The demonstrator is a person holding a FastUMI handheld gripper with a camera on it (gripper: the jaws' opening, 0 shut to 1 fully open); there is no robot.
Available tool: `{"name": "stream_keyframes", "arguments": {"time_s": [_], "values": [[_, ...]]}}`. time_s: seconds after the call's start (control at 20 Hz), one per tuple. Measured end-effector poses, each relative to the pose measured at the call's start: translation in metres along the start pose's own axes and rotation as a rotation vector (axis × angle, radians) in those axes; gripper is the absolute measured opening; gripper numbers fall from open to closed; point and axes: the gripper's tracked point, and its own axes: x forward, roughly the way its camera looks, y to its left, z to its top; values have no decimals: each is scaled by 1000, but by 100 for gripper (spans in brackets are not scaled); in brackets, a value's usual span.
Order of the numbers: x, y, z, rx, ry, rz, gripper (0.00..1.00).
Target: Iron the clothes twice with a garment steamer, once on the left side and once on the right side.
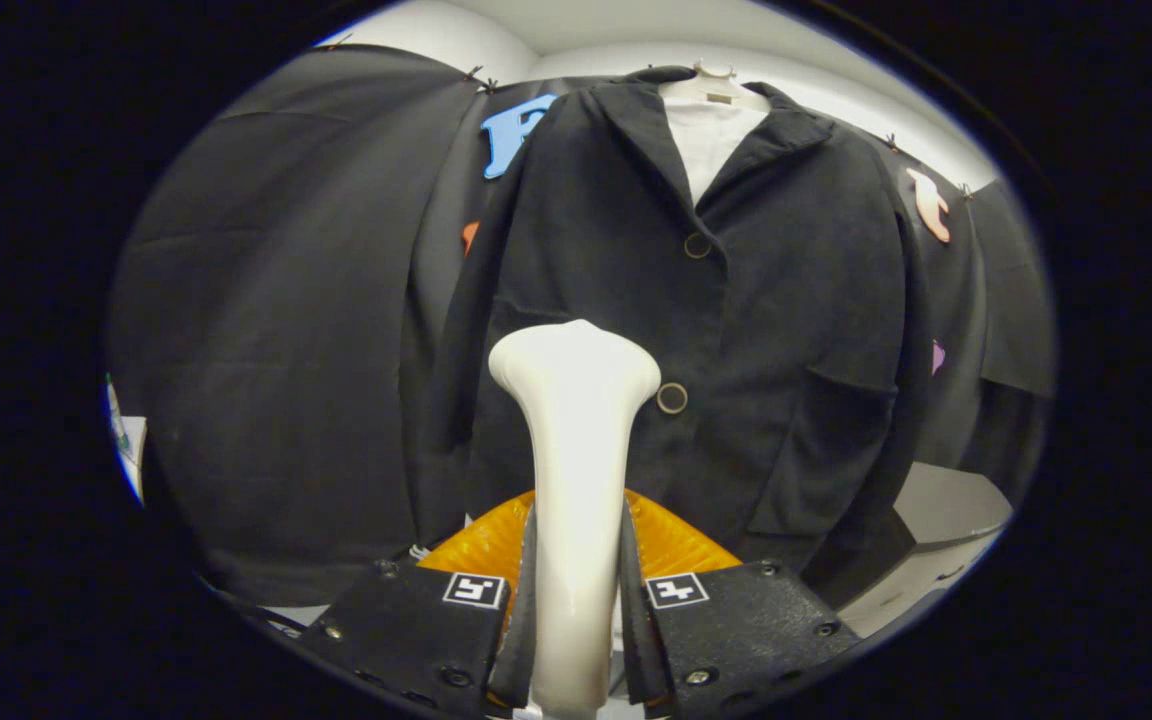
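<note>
Against the booth's black cloth wall (pixel 276 300) we see a dark jacket (pixel 766 320) on a white hanger (pixel 714 88); our gripper (pixel 576 590) is clamped on the white garment steamer (pixel 576 450), both fingers pressing its handle, its head against the jacket's front beside a button (pixel 672 398)

1. The gripper view rides on the gripper (pixel 576 610) and looks forward along its two fingers, which rise from the near bottom of the picture.
2. The jaws press both sides of the white garment steamer (pixel 576 480), so its handle runs straight up the middle, very near the lens.
3. The camera faces the dark jacket (pixel 736 300) head-on, near enough that the garment spans most of the width, from its collar at the hanger (pixel 714 82) down to the hem.
4. The fisheye bends the black booth wall (pixel 286 300) around the left and right, and a pale surface (pixel 946 520) shows low on the right.
</note>
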Motion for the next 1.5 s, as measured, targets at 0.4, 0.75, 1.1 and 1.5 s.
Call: {"name": "stream_keyframes", "arguments": {"time_s": [0.4,0.75,1.1,1.5], "values": [[5,14,-59,8,164,-15,38],[8,19,-105,13,296,-29,38],[-43,30,-145,29,407,-8,38],[-131,-22,-159,6,391,56,38]]}}
